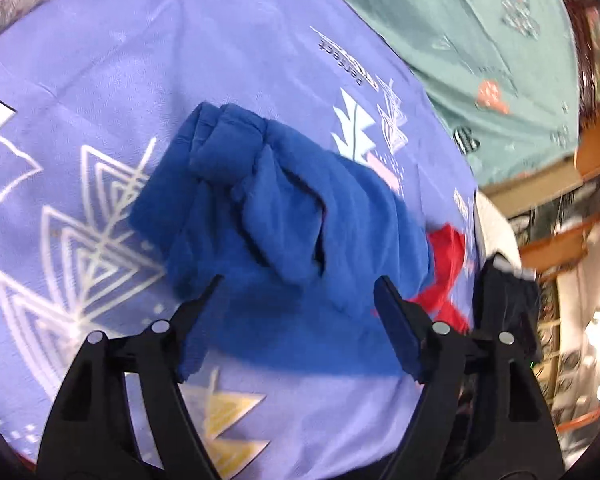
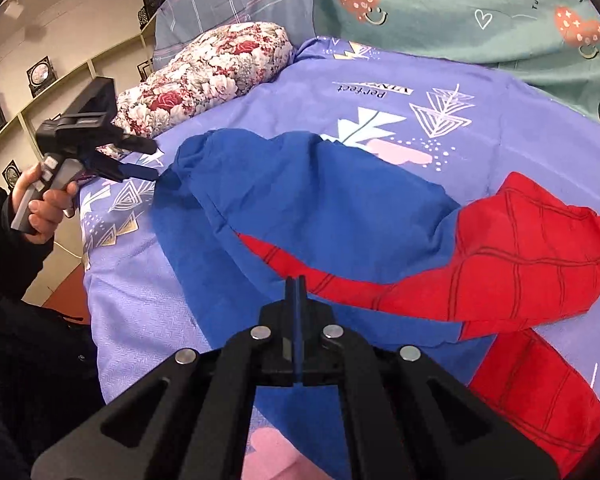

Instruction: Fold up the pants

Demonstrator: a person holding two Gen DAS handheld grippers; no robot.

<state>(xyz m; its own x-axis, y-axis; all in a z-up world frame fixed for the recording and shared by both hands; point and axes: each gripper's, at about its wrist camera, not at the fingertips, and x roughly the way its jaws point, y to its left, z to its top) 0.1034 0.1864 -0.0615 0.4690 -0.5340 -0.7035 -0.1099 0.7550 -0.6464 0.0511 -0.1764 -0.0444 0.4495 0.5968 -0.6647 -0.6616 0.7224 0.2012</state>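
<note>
Left tongs (image 1: 300,292) gape wide, empty, over the bunched blue-and-red pants (image 2: 300,200) on the bed (image 2: 500,92). Right tongs (image 2: 295,280) hover pinched shut, holding nothing, apparently between grasps.

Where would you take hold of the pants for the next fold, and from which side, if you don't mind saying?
Probably the bunched blue end, the waistband end it seems, on the pants. It stands in raised folds that jaws can pinch, while the middle lies flat on the sheet. Come from the left, where the open left gripper hangs over the blue cloth; the right gripper is shut, empty.
</note>
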